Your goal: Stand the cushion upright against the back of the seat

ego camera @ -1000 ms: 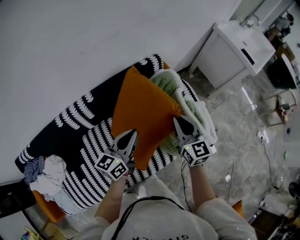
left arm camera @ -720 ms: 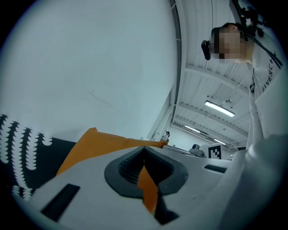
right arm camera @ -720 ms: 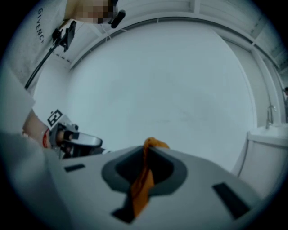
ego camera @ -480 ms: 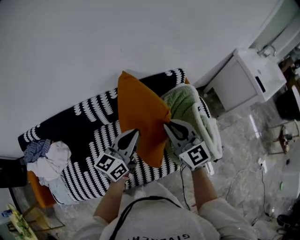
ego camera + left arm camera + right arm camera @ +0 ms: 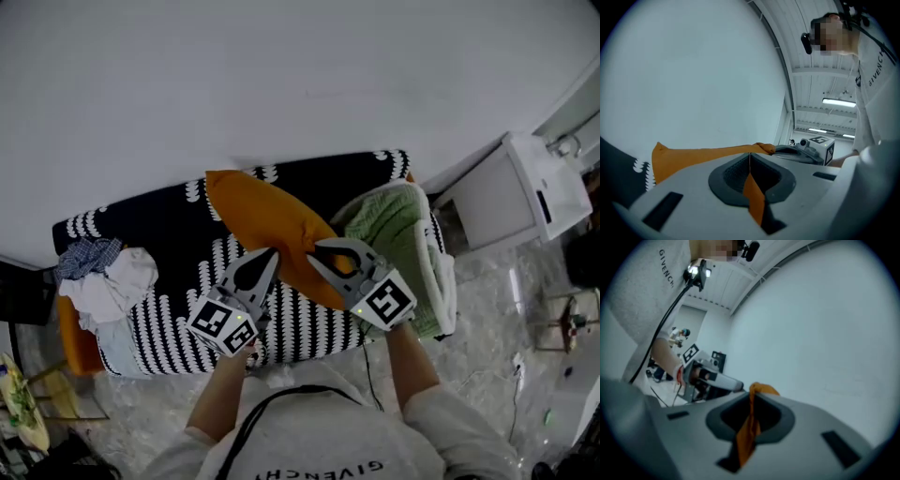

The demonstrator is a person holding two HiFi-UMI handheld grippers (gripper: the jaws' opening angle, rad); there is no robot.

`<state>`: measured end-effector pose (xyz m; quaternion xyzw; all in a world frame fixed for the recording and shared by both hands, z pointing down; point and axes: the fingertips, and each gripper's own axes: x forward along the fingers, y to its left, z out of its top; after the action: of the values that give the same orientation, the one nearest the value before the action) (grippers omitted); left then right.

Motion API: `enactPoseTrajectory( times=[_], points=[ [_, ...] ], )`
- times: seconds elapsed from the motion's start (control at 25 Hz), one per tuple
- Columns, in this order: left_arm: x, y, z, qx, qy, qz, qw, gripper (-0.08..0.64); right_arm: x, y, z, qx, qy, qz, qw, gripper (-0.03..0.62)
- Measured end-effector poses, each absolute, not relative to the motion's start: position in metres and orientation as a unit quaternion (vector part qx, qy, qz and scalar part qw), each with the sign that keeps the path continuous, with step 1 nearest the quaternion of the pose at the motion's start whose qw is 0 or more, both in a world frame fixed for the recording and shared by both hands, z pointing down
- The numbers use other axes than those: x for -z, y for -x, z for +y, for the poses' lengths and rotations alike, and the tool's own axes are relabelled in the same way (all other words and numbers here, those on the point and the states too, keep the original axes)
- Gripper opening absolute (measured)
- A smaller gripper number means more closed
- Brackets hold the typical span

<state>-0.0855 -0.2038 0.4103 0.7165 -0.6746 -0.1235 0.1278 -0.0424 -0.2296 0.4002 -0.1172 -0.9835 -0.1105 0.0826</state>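
The orange cushion (image 5: 267,223) is held up over the black-and-white patterned seat (image 5: 169,323), its far corner against the dark patterned backrest (image 5: 141,225). My left gripper (image 5: 272,254) is shut on the cushion's near edge; orange cloth (image 5: 752,197) is pinched between its jaws and the cushion (image 5: 693,157) stretches away to the left. My right gripper (image 5: 319,251) is shut on the cushion's right corner, with an orange fold (image 5: 750,425) clamped between its jaws. In each gripper view the other gripper shows alongside.
A folded green and white blanket (image 5: 398,239) lies on the seat's right end. A heap of white and checked clothes (image 5: 108,281) sits at the left end. A white cabinet (image 5: 525,197) stands to the right on the marble floor. White wall is behind the seat.
Both grippers have carried the cushion up and toward the backrest, and it has turned from standing tall beside the blanket to lying slantwise across the backrest. The head view has swung left.
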Motion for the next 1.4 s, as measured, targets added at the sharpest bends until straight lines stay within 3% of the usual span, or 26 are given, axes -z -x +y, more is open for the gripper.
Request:
enactPoseTrajectory(
  times=[0.16, 0.32, 0.48, 0.64, 0.76, 1.16, 1.4],
  points=[
    [-0.406, 0.104, -0.180, 0.083, -0.707, -0.694, 0.109, 0.026, -0.404, 0.068, -0.198, 0.130, 0.183, -0.971, 0.087, 0.045],
    [-0.404, 0.120, -0.163, 0.100, -0.685, -0.708, 0.141, 0.028, -0.412, 0.086, -0.176, 0.158, 0.226, -0.955, 0.105, 0.044],
    [-0.411, 0.118, -0.159, 0.107, -0.668, -0.713, 0.184, 0.132, -0.420, 0.095, -0.157, 0.190, 0.249, -0.942, 0.120, 0.044],
    [-0.410, 0.116, -0.145, 0.139, -0.659, -0.711, 0.202, 0.140, -0.427, 0.098, -0.143, 0.208, 0.265, -0.934, 0.123, 0.045],
    [-0.415, 0.107, -0.143, 0.098, -0.668, -0.709, 0.203, 0.156, -0.431, 0.099, -0.134, 0.229, 0.276, -0.925, 0.124, 0.046],
    [-0.431, 0.108, -0.139, 0.095, -0.660, -0.702, 0.250, 0.151, -0.446, 0.098, -0.123, 0.325, 0.282, -0.889, 0.155, 0.046],
    [-0.449, 0.121, -0.131, 0.085, -0.622, -0.734, 0.258, 0.094, -0.464, 0.107, -0.117, 0.223, 0.278, -0.921, 0.157, 0.048]
  ],
)
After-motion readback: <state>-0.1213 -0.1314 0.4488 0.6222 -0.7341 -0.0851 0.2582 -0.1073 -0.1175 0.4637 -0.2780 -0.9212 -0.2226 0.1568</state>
